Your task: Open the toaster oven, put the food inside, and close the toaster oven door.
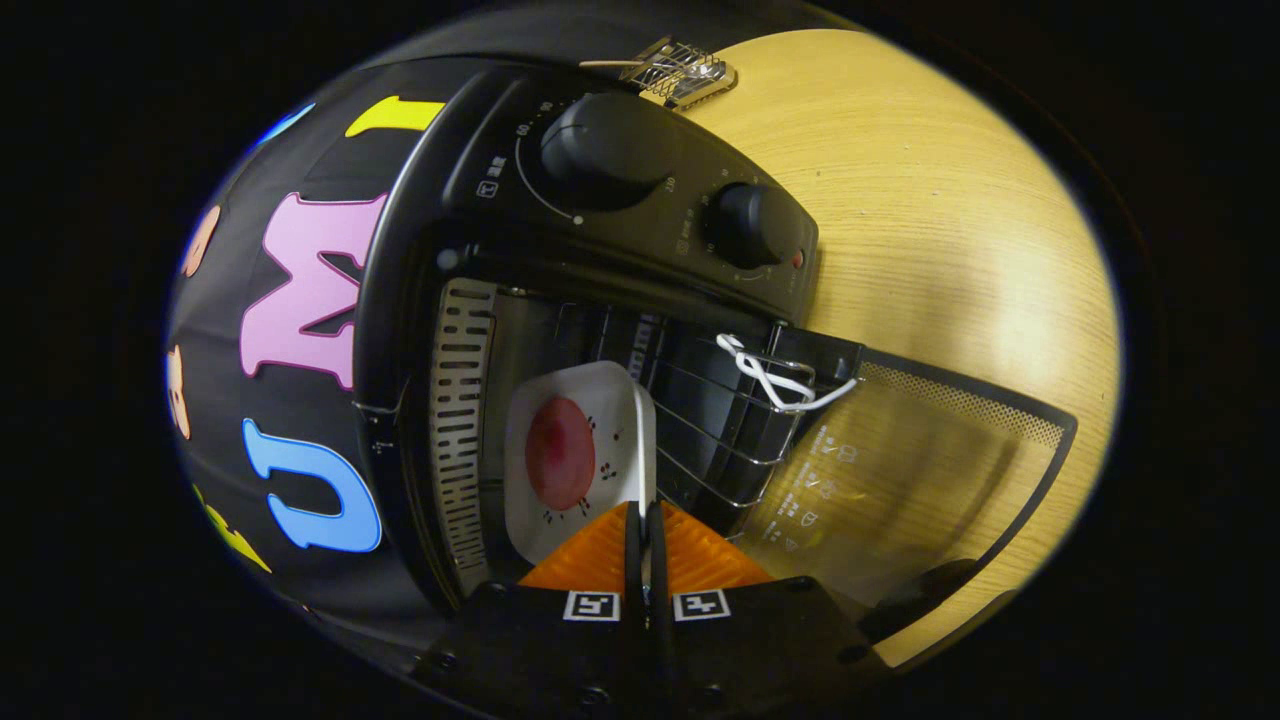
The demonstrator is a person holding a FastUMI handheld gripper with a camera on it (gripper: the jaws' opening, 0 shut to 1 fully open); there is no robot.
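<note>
black toaster oven (pixel 620 200) seen rotated, w/ two round knobs on its control panel, standing on the wood table. its glass door (pixel 900 480) is swung fully open, lying flat, dotted border at edge, dark handle at far end. inside: wire rack (pixel 720 420) w/ white cord tied at its front. food = white square plate (pixel 575 450) w/ a red round piece on it, sitting edge-on at the oven mouth, just ahead of the fingers.

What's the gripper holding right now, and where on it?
The gripper is shut on the white plate, pinching its near rim; the plate sits inside the open toaster oven.
</note>
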